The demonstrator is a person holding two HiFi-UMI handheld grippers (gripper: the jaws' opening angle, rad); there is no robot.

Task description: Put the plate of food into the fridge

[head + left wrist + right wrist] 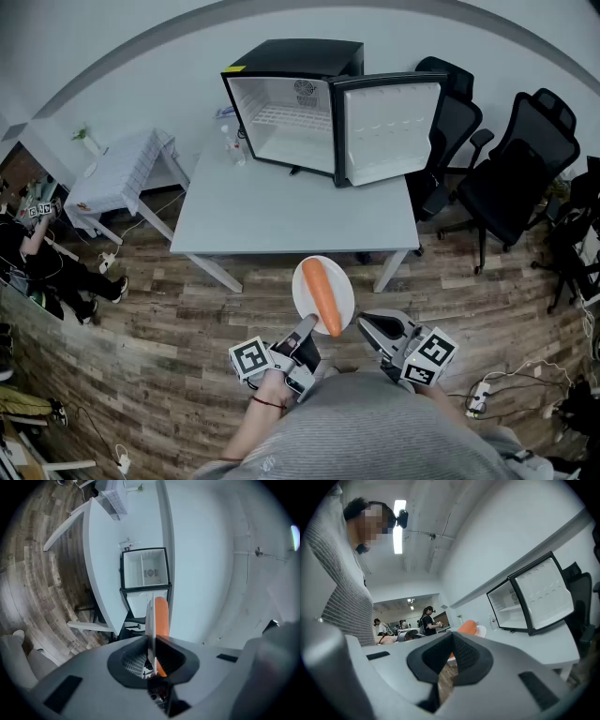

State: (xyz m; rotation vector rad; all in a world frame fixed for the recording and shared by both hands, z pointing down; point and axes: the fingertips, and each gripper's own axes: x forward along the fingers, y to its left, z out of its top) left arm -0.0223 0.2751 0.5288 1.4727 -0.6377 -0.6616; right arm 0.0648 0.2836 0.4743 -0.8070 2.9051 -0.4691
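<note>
Head view, with both claw views. The left claw (150, 638) is clamped on the near rim of the white plate (346, 292), which appears edge-on between its jaws in the left gripper view. An orange, carrot-shaped piece of food (322, 295) lies lengthwise on the plate. The plate is held in the air over the wood-patterned floor (187, 319), just in front of the near edge of the white bench (281, 211) and not resting on it.

The right claw (451, 635) is just right of the plate and apart from it. Its jaw tips meet with nothing between them.

At the far side of the bench stands a small black fridge (281, 112). Its door (386, 131) is swung open to the right, and the white interior with a wire shelf is exposed. A small clear bottle (234, 150) stands on the bench beside the left of the fridge.

Black office chairs (511, 178) stand to the right of the bench, and a smaller white table (117, 173) stands to its left.
</note>
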